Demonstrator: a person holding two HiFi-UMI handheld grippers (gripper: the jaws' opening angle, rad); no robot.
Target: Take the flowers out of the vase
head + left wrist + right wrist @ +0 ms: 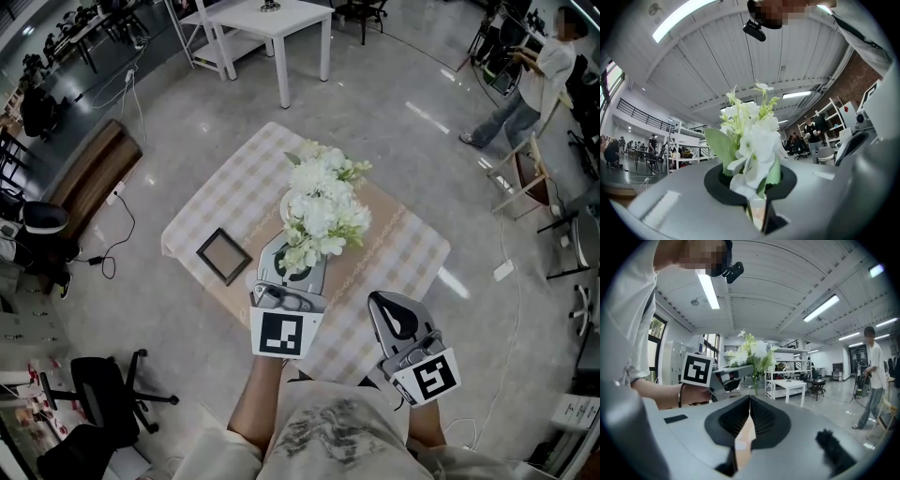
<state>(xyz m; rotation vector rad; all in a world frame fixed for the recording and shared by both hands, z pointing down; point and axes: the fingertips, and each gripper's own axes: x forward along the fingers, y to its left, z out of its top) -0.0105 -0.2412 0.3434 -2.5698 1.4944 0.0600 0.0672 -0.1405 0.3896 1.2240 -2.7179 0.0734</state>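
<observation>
Head view: from above, steeply down on the desk [412, 248], with left gripper [292, 267] and right gripper [389, 309] near the bottom edge. Left gripper view: tilted slightly upward, close against the flowers [750, 140]. Right gripper view: roughly level across the room, sharing those flowers from farther off.

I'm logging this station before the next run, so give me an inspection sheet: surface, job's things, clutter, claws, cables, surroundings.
Surface: table under a checked cloth.
Job's things: white flowers, stems in the left claw; vase not clearly seen under the blooms.
Clutter: one dark picture frame lying flat on the cloth.
Claws: left claw shut on the flower stems; right claw shut, empty, apart from the flowers.
Cables: loose cable on the floor left of the table.
Surroundings: white table, bench, office chair, a person standing far right.
</observation>
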